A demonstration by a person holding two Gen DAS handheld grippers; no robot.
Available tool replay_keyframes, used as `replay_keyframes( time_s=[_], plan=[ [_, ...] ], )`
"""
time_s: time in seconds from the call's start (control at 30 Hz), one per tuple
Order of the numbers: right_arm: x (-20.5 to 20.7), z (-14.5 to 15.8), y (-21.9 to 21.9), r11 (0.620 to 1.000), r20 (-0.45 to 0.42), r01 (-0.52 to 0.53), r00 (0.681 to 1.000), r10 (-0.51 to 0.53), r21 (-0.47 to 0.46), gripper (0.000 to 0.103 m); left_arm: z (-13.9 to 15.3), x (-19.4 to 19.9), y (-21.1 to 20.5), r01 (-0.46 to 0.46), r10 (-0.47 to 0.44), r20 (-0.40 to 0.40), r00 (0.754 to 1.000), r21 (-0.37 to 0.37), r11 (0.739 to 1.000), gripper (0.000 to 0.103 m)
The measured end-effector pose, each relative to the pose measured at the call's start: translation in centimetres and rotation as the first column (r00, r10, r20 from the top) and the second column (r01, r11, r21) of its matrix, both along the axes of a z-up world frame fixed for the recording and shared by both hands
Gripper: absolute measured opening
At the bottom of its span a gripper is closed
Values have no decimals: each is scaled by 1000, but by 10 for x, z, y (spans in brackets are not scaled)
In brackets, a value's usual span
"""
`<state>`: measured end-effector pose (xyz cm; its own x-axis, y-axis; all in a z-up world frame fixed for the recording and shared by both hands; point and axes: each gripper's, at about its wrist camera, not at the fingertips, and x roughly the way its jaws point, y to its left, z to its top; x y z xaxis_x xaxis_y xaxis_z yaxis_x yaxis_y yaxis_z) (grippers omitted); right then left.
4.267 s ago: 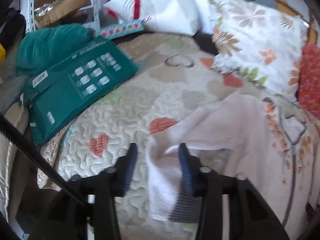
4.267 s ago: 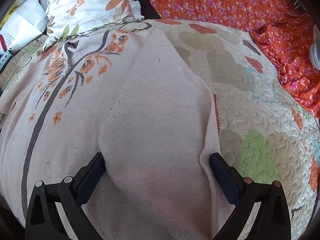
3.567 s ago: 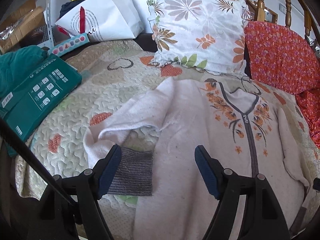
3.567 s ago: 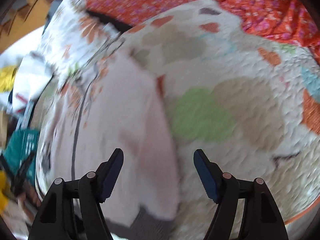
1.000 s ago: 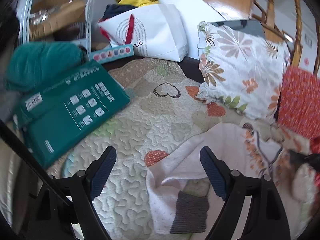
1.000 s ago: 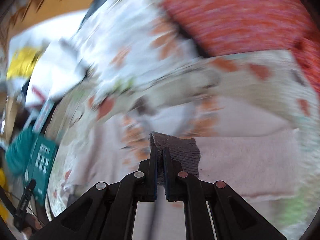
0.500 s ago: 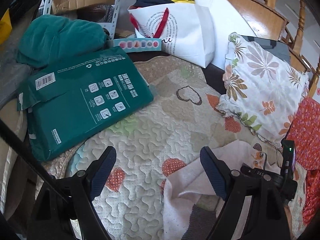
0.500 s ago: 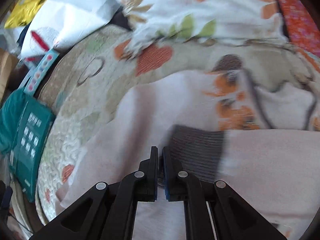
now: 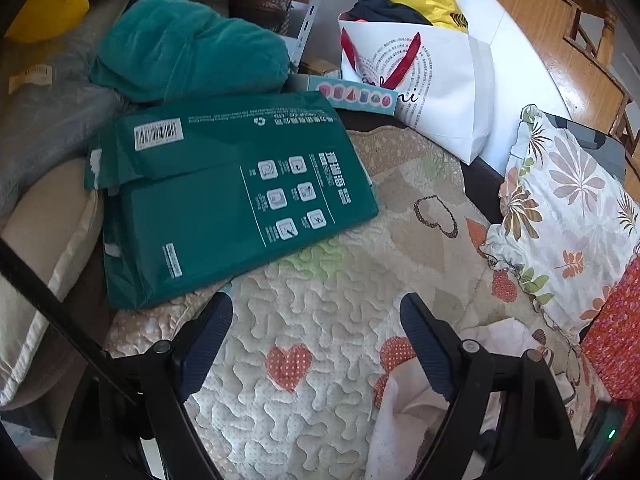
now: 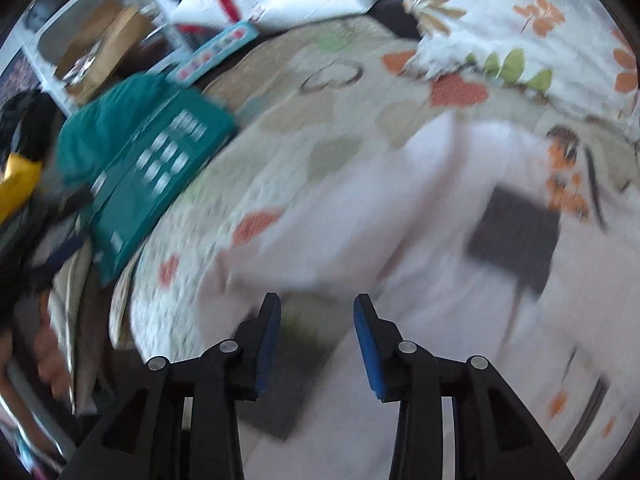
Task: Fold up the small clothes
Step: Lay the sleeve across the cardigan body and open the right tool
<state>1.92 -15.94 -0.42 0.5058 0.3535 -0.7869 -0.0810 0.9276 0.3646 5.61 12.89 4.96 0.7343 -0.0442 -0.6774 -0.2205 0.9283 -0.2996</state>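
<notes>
A pale pink cardigan [image 10: 420,216] with orange flower embroidery and grey cuffs lies on the quilted bed. One sleeve is folded across its chest, its grey cuff [image 10: 516,240] lying flat. My right gripper [image 10: 316,316] is open and empty just above the other sleeve; the view is blurred. My left gripper [image 9: 316,320] is open and empty over the bare quilt [image 9: 320,280], left of the cardigan, of which only a pink edge [image 9: 404,392] shows at the lower right.
A green flat package [image 9: 224,200] and a teal cushion [image 9: 188,48] lie at the quilt's left edge. A white paper bag [image 9: 432,80] stands behind. A floral pillow [image 9: 568,208] and red patterned fabric [image 9: 616,344] are on the right.
My right gripper has opened and let go of the grey cuff, which now lies on the cardigan's chest, and has swung left. My left gripper has drifted left, staying open.
</notes>
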Motion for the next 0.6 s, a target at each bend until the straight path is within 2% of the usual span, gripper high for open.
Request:
replay_keyframes(
  time_s=[0.13,0.3,0.33,0.37,0.4,0.47,0.6],
  plan=[
    [-16,-20,14,1000,-29,-20,999,20,1,42,-1,-3,-7,8,-8,-3,1000,13,1000,85],
    [-12,-34,26,1000,-35,4,999,-5,-24,42,-4,-4,-17,37,-37,-12,999,37,999,85],
    [-12,-33,28,1000,-34,10,999,-11,-23,35,-4,-4,-18,39,-39,-12,999,40,998,85],
    [-12,-31,29,1000,-29,10,1000,-10,-7,23,-4,-4,-19,39,-39,-12,999,43,998,85],
    [-12,-28,31,1000,-33,3,999,-2,23,5,-4,-4,-19,39,-39,-12,999,42,998,85],
    [-14,-21,37,999,-26,-2,1000,3,37,5,-4,-4,-19,36,-35,-13,999,46,998,85],
    [-19,2,48,1000,28,-11,1000,11,-6,5,-6,-3,-15,25,-24,-21,999,36,999,85]
  ],
)
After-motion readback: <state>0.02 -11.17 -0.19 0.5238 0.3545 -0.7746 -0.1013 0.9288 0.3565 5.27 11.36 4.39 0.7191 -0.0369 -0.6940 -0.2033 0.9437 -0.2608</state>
